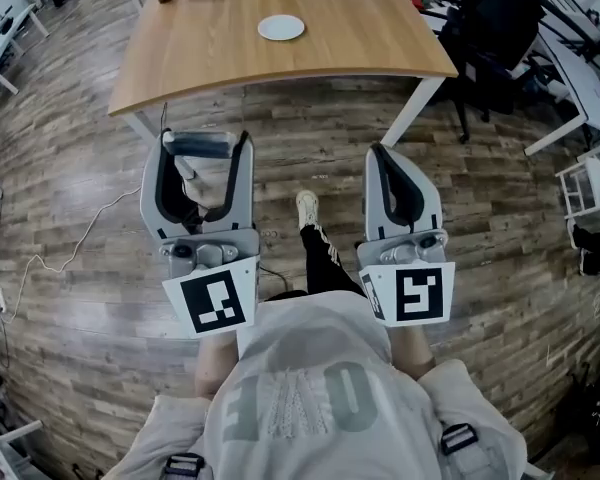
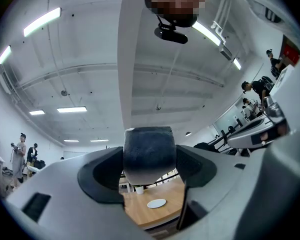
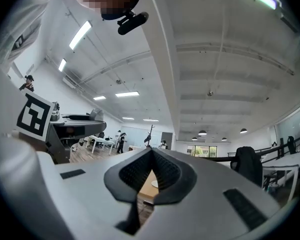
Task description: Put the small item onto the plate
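jaws of left gripper (image 1: 205,144) clamped on dark small item (image 2: 149,154), held above wood floor (image 1: 310,133), well apart from white plate (image 1: 281,28) on wooden table (image 1: 210,63) ahead. right gripper (image 1: 379,152) pinched fully together, nothing between, beside left one.

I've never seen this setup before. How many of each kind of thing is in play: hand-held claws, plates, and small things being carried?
Grippers: 2, the left gripper and the right gripper
Plates: 1, the white plate on the wooden table
Small items carried: 1, the dark item clamped between the left gripper's jaws
Total: 4
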`<control>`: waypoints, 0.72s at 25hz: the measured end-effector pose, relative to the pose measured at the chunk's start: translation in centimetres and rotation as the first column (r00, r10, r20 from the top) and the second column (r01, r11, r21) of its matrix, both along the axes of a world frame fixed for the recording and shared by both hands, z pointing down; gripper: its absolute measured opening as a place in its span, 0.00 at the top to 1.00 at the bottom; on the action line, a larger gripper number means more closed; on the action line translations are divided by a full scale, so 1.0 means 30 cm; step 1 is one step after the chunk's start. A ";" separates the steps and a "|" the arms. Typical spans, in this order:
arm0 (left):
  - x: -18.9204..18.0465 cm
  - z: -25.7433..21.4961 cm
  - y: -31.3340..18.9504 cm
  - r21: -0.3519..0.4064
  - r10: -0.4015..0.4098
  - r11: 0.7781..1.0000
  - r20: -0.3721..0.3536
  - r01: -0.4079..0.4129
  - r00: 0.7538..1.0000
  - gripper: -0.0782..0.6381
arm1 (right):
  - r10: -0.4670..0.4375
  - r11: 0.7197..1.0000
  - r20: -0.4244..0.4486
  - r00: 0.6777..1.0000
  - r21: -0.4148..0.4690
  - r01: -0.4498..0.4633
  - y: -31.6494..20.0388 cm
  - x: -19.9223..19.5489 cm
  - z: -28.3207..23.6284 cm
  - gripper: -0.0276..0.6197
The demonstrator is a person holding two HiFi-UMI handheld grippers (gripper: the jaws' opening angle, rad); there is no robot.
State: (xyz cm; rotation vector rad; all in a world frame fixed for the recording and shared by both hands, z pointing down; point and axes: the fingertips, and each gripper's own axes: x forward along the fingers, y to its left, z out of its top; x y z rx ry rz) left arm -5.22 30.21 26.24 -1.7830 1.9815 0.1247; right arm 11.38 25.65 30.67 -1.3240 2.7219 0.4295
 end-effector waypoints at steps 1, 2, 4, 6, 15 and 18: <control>-0.008 0.014 -0.044 0.003 -0.002 1.000 0.004 0.002 1.000 0.45 | 0.005 1.000 -0.001 1.000 0.001 -0.005 -0.043 -0.005 0.021 0.93; -0.019 0.029 -0.091 0.001 -0.006 1.000 0.003 0.006 1.000 0.45 | 0.008 1.000 -0.006 1.000 -0.001 -0.008 -0.086 -0.011 0.041 0.93; -0.047 0.044 -0.188 0.000 -0.013 1.000 0.002 0.013 1.000 0.45 | 0.003 1.000 -0.020 1.000 0.001 -0.003 -0.170 -0.031 0.064 0.93; -0.079 0.033 -0.302 0.008 -0.021 1.000 0.000 0.021 1.000 0.45 | -0.004 1.000 -0.022 1.000 0.009 0.004 -0.276 -0.052 0.053 0.93; -0.210 -0.081 -0.826 -0.012 -0.098 0.995 -0.031 0.098 0.995 0.45 | -0.070 0.997 -0.065 0.995 0.013 0.071 -0.858 -0.148 -0.123 0.93; -0.252 -0.117 -0.962 -0.016 -0.123 0.992 -0.025 0.122 0.992 0.45 | -0.123 0.992 -0.066 0.990 0.003 0.124 -1.021 -0.223 -0.149 0.93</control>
